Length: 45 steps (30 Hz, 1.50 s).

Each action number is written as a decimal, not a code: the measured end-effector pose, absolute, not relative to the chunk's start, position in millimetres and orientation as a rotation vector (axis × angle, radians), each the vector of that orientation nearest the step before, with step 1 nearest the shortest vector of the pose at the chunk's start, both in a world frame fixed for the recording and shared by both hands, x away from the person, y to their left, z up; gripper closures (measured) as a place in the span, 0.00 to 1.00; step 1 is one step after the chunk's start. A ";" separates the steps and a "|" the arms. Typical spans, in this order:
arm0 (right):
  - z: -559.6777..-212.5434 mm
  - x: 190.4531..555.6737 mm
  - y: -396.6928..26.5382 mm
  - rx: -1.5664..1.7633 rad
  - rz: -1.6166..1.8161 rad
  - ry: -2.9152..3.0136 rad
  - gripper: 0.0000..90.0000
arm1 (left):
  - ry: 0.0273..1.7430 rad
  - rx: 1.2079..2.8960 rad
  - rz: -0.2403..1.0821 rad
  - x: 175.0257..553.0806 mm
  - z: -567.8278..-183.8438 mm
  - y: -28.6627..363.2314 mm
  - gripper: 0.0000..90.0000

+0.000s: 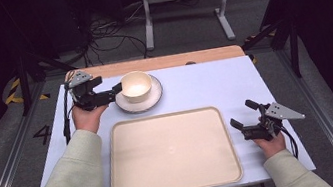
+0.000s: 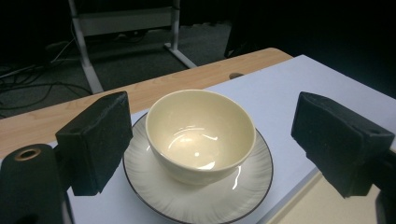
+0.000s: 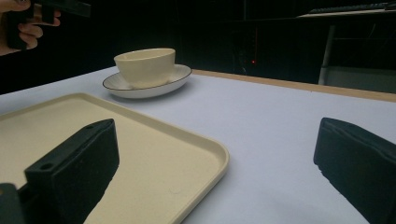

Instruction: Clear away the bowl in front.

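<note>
Glossy cream ceramic catches the light: one round bowl sits in one shallow plate with fine ribbing and a thin dark rim, at the far left of the pale blue surface. The left tool is held level, wrist straight, its matte black blocky jaws released and spread to either side of the bowl, not touching it. In the middle lies one smooth beige rectangular tray with rounded corners. At the right, the right tool rests low beside the tray's edge, jaws spread wide, gripping nothing.
</note>
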State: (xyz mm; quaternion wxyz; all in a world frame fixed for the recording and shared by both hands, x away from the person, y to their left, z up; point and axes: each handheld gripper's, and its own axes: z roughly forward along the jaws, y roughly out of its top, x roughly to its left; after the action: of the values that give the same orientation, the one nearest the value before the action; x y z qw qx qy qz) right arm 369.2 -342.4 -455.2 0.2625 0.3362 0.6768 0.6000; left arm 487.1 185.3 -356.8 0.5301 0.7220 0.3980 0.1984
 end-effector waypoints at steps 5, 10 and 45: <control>-455.2 368.9 -342.3 0.915 1.626 1.830 0.01 | 0.960 1.714 0.477 493.5 -353.7 183.0 0.15; -455.1 368.8 -342.8 0.913 1.627 1.832 0.01 | 0.980 1.730 0.480 501.7 -351.1 179.4 0.17; -455.7 368.9 -342.3 0.918 1.606 1.835 0.01 | 1.376 1.892 0.291 568.3 -367.2 168.2 0.24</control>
State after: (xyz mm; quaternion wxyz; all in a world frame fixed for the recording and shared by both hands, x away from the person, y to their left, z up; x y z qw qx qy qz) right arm 368.9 -342.3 -455.7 0.2648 0.3398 0.6790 0.5945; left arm 568.3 168.2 -367.2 0.3821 0.7415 0.5395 0.1142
